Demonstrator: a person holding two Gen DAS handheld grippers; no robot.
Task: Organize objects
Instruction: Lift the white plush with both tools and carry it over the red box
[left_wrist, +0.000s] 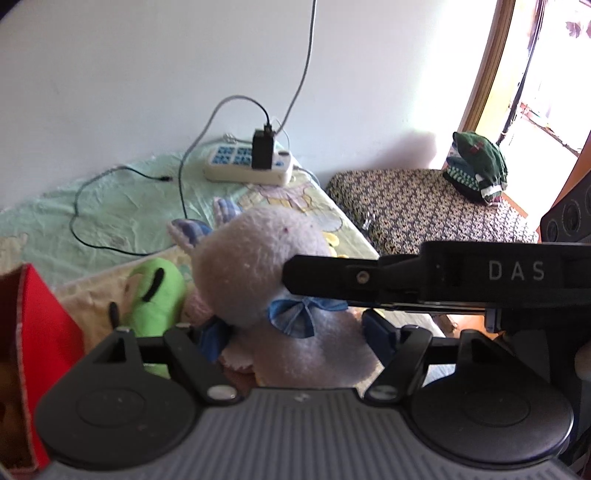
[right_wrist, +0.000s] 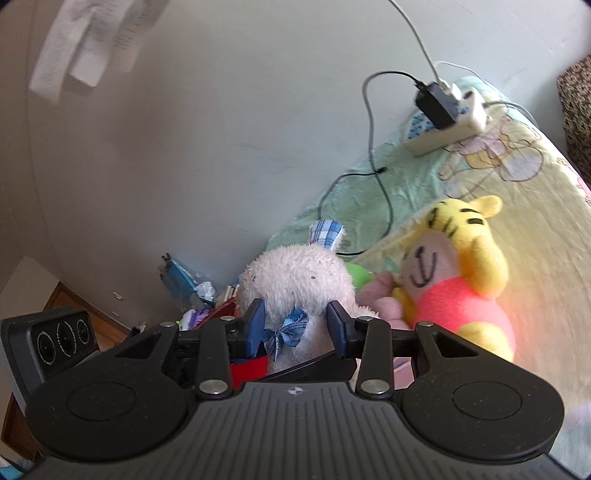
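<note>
In the left wrist view, your left gripper (left_wrist: 295, 336) straddled the white plush rabbit (left_wrist: 258, 266), jaws against its body, grasping it. In the right wrist view, your right gripper (right_wrist: 297, 328) flanked the rabbit's neck; whether it gripped, I cannot tell. A yellow tiger plush (right_wrist: 458, 273) lay just right of it.

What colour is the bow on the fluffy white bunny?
The bow on the white plush bunny is blue checked, clearest in the right wrist view.
</note>
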